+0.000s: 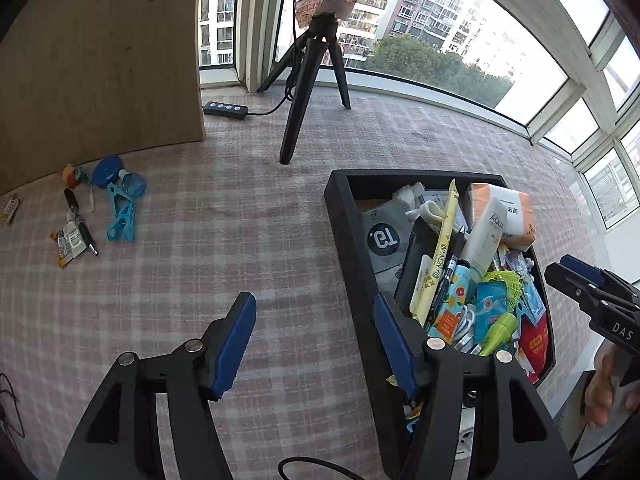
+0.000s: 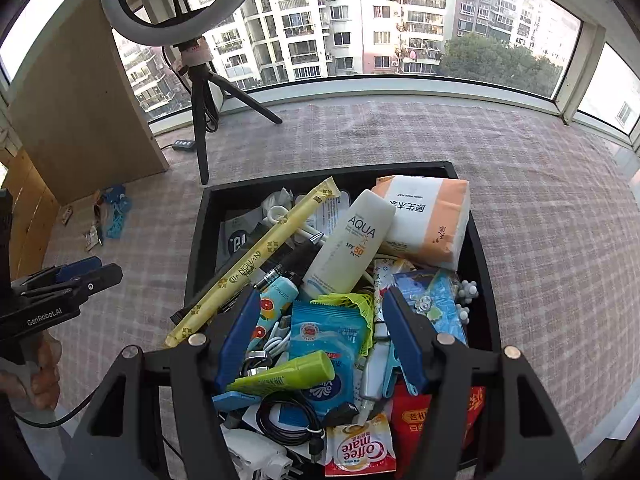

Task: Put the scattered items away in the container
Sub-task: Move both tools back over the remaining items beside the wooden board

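Right wrist: right gripper above container, seemingly empty.

In my left view the container is sitting at the right of the frame on the tabletop, the tripod standing behind it. The clips and pen are lying at far left, well apart from the container.
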The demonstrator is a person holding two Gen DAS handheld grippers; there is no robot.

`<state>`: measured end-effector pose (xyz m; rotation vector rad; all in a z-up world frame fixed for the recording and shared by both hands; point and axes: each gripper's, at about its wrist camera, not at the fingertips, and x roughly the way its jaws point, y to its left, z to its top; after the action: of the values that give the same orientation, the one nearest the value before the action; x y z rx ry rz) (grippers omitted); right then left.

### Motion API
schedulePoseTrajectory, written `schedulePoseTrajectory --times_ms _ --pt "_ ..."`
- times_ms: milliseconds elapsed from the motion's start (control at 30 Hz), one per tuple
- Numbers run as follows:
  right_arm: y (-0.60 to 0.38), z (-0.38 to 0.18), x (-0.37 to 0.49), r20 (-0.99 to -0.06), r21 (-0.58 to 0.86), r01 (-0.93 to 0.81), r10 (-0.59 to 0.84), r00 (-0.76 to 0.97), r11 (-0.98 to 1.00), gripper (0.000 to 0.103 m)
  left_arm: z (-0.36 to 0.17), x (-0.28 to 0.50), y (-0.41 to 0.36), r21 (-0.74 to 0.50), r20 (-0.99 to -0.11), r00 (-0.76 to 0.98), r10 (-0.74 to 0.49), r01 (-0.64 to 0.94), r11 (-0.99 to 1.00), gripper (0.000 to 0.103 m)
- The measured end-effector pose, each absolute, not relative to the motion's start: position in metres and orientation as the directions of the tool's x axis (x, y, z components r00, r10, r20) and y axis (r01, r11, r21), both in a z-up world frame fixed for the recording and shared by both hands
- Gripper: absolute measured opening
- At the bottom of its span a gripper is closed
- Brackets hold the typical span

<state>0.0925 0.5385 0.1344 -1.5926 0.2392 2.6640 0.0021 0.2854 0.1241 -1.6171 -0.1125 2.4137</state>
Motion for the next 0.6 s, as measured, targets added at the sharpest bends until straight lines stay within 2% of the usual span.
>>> schedulePoseTrajectory --times_ms 600 --pt "0.383 0.12 0.018 -0.881 0.103 0.186 -0.177 -0.439 -0.977 0.062 0.086 -0.002 0.081 -0.19 -0.916 -0.393 0.084 0.241 -0.952 0.058"
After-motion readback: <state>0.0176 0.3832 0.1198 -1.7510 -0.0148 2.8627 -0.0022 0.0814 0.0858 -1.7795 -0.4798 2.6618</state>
